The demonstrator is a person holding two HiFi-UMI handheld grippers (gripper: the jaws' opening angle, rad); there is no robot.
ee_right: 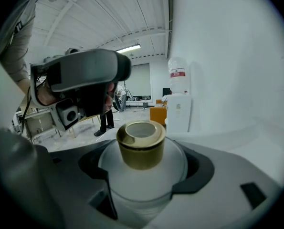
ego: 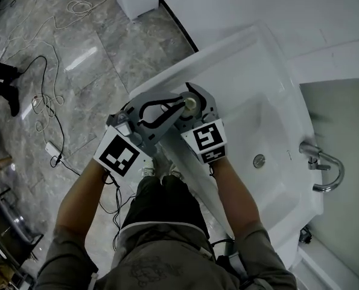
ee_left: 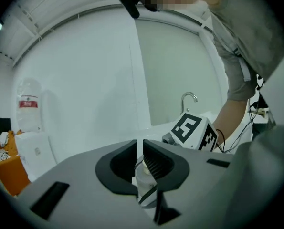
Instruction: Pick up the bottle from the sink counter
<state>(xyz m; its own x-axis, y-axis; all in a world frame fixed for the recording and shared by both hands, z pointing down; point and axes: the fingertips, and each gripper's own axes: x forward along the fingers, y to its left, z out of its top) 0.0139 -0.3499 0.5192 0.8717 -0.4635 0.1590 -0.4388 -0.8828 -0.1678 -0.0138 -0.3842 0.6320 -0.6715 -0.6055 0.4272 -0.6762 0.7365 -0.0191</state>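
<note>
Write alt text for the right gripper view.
A white bottle with a gold cap fills the centre, gripped between the right gripper's jaws. The left gripper hangs at upper left; a water dispenser stands by the white wall behind.

readable text: none | water jug label (ee_left: 28, 103): too blurred

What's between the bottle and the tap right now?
Only the white sink basin with its drain. Nothing else lies between the bottle and the tap. The head view shows this.
</note>
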